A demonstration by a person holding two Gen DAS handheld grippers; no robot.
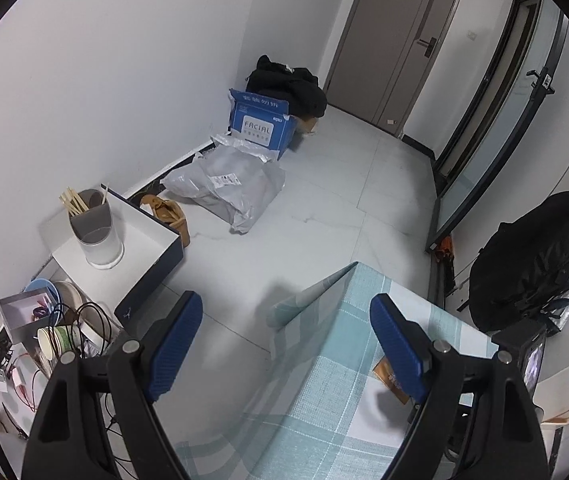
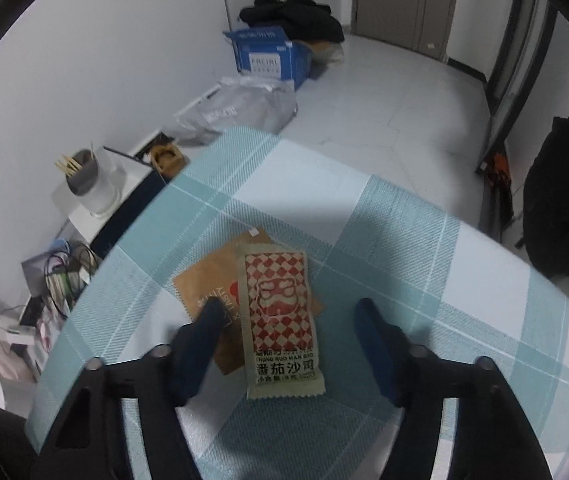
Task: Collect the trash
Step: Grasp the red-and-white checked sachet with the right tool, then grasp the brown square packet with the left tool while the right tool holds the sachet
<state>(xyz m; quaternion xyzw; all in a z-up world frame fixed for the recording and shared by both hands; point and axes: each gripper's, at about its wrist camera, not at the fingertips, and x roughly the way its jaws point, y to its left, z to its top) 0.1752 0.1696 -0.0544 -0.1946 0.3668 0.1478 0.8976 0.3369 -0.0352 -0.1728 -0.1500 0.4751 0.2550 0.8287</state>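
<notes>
One sauce packet (image 2: 280, 322) — "FACIAL" box (image 2: 270, 56) beyond

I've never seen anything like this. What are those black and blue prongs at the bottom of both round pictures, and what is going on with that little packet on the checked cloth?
No robot here: a person holds a pair of tongs in each hand, and a wide-angle camera on each pair looks forward along its two blue-padded fingers. One picture comes from the left tongs, which hang open over the edge of the table with the checked tablecloth, gripping nothing. The other comes from the right tongs, pointing down at the table. There a ketchup sachet lies on a brown paper wrapper. The sachet sits between the fingers, but the pads are not pressing on it, so nothing is held.
</notes>
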